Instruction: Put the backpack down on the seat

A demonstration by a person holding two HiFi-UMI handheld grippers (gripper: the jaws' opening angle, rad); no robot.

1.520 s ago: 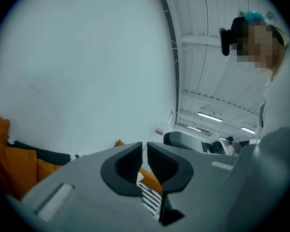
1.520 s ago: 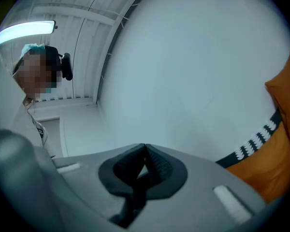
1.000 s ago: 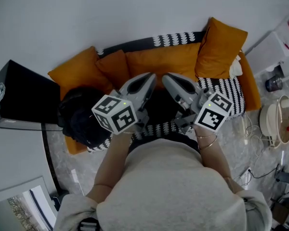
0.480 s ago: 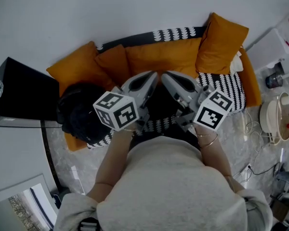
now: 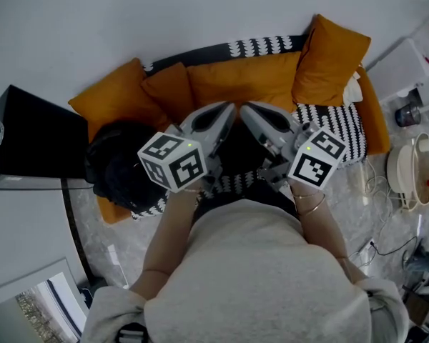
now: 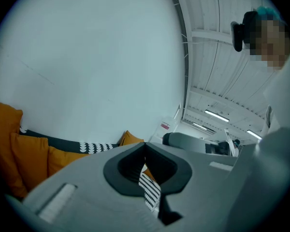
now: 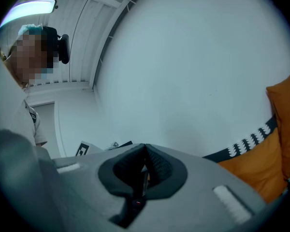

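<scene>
The black backpack (image 5: 118,174) lies on the left end of the orange sofa (image 5: 243,84), on its black-and-white patterned seat cover (image 5: 339,131), beside an orange cushion (image 5: 111,106). My left gripper (image 5: 225,109) and right gripper (image 5: 247,113) are held up side by side over the middle of the seat, tips nearly touching, apart from the backpack. Both are shut with nothing in them. In the left gripper view the closed left gripper (image 6: 145,145) points at the wall above the sofa back; the right gripper (image 7: 145,146) does the same in the right gripper view.
A black cabinet (image 5: 36,145) stands left of the sofa. To the right are a white unit (image 5: 415,63), a round white appliance (image 5: 407,174) and cables (image 5: 372,191) on the floor. More orange cushions (image 5: 332,56) lean on the backrest.
Almost nothing: both grippers stay shut and held in front of the person, and the backpack rests where it was.
</scene>
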